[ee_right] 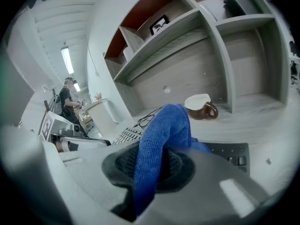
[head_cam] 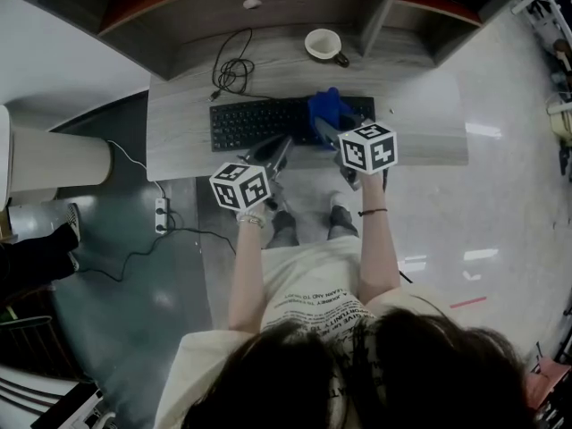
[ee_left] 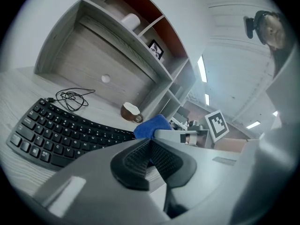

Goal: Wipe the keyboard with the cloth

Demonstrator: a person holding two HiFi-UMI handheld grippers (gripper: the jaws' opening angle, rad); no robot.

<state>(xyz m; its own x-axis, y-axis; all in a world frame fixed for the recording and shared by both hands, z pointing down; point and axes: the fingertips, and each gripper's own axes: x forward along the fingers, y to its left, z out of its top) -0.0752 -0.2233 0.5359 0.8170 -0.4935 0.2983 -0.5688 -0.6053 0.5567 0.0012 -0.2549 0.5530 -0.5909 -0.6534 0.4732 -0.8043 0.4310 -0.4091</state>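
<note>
A black keyboard (head_cam: 255,121) lies on the grey desk (head_cam: 420,119), its cable coiled behind it. My right gripper (head_cam: 329,132) is shut on a blue cloth (head_cam: 329,108), which bunches over the keyboard's right part. In the right gripper view the blue cloth (ee_right: 161,144) is pinched between the pads, with the keyboard (ee_right: 225,151) just beyond. My left gripper (head_cam: 284,147) hovers at the desk's front edge by the keyboard, shut with nothing between its pads. The left gripper view shows the keyboard (ee_left: 61,132) to the left and the cloth (ee_left: 151,125) ahead.
A brown mug (head_cam: 324,46) stands behind the keyboard under the shelf unit (head_cam: 268,7). A coiled black cable (head_cam: 232,71) lies at the back left of the desk. A power strip (head_cam: 161,214) and cords lie on the floor at left. A person (ee_right: 68,100) stands far off.
</note>
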